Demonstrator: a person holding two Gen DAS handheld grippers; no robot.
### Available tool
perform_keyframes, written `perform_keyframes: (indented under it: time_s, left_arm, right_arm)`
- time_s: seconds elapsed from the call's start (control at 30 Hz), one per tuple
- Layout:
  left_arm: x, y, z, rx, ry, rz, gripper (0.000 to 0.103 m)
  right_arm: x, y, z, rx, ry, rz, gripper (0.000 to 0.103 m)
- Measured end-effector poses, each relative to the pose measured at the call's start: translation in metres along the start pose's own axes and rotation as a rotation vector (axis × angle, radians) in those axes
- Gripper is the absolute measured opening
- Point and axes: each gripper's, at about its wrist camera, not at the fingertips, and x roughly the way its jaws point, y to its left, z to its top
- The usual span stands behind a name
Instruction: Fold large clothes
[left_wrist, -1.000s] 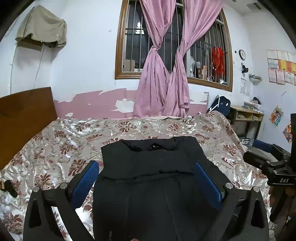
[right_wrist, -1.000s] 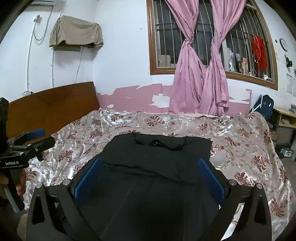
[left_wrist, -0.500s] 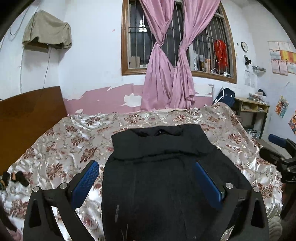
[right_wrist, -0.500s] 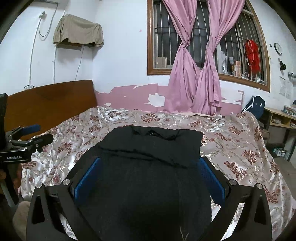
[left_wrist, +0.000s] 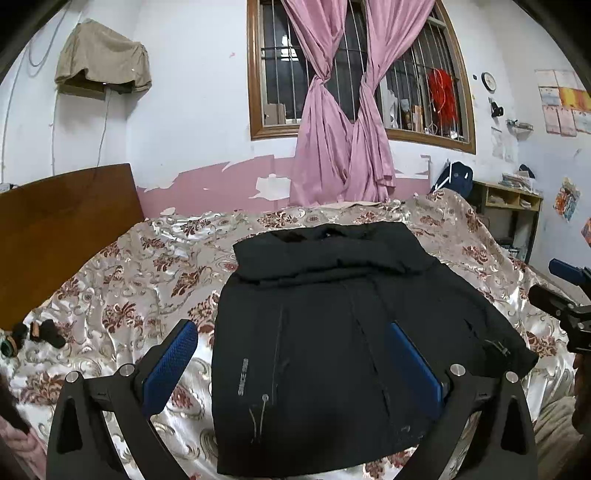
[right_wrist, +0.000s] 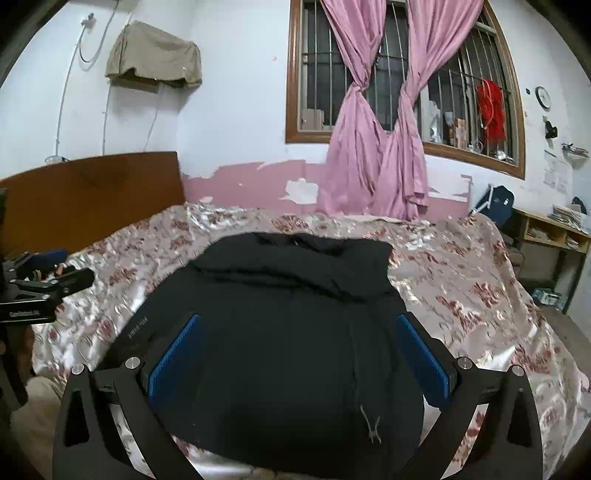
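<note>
Both grippers, left (left_wrist: 291, 363) and right (right_wrist: 299, 350), gape wide above the jacket (left_wrist: 332, 332). Its near hem (bed (left_wrist: 122, 291) beneath) is cut off by the frame.

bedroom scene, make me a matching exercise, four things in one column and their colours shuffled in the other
Things:
1. garment
2. curtains
3. headboard
4. left gripper pads

Colours:
a. brown
b. blue
c. black
d. pink

Pairs: 1-c, 2-d, 3-a, 4-b
</note>
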Motion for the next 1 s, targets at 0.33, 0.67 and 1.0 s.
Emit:
perform_keyframes:
  time_s: [0.33, 0.67, 1.0]
  left_arm:
    - [0.003, -0.002, -0.065, 0.139, 0.099, -0.056, 0.103]
    - [0.038, 0.005, -0.116, 0.112, 0.352, -0.091, 0.103]
    - [0.065, 0.004, -0.150, 0.153, 0.484, -0.008, 0.103]
  right_arm:
    - [0.001, -0.001, -0.049, -0.064, 0.114, -0.045, 0.101]
    - [0.023, -0.017, -0.102, -0.023, 0.323, -0.089, 0.101]
    - [0.038, -0.003, -0.119, -0.226, 0.412, -0.201, 0.101]
